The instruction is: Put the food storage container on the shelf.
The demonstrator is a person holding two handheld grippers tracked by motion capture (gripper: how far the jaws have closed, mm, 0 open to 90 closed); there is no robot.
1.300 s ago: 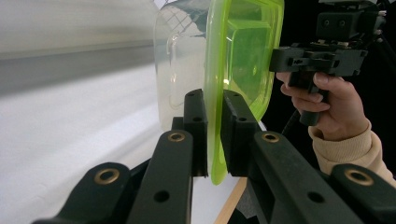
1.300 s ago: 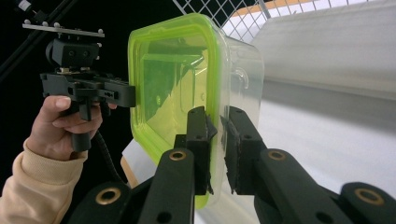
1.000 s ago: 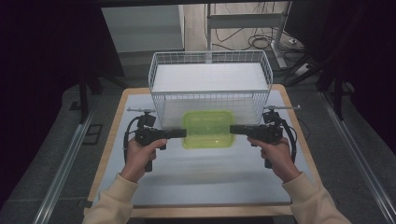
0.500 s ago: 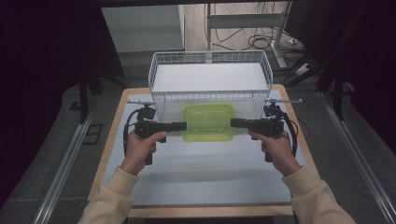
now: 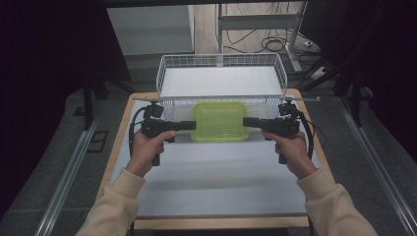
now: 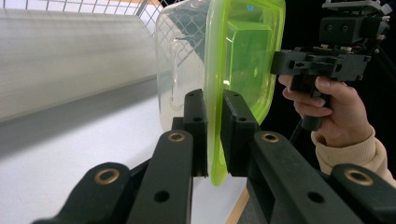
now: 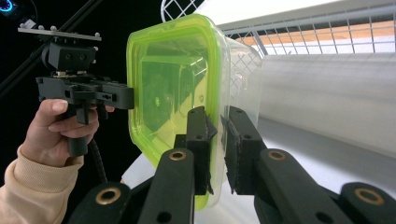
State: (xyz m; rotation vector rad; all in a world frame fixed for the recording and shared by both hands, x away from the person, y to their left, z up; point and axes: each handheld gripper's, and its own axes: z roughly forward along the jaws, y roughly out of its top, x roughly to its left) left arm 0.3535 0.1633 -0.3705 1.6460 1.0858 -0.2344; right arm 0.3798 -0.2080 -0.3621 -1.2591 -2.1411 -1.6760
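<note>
A clear plastic container with a lime-green lid hangs level above the table, held from both sides. My left gripper is shut on the lid's left rim, and my right gripper is shut on its right rim. In the left gripper view the green lid edge sits pinched between the two black jaws of my left gripper. In the right gripper view the container rim is clamped in my right gripper. The container looks empty.
A white wire basket stands just behind the container at the table's far side. The table has a pale top with a wooden border. Metal rails run along the floor on both sides.
Both hands have lifted the container upward and slightly toward the basket. The grips have stayed the same.
</note>
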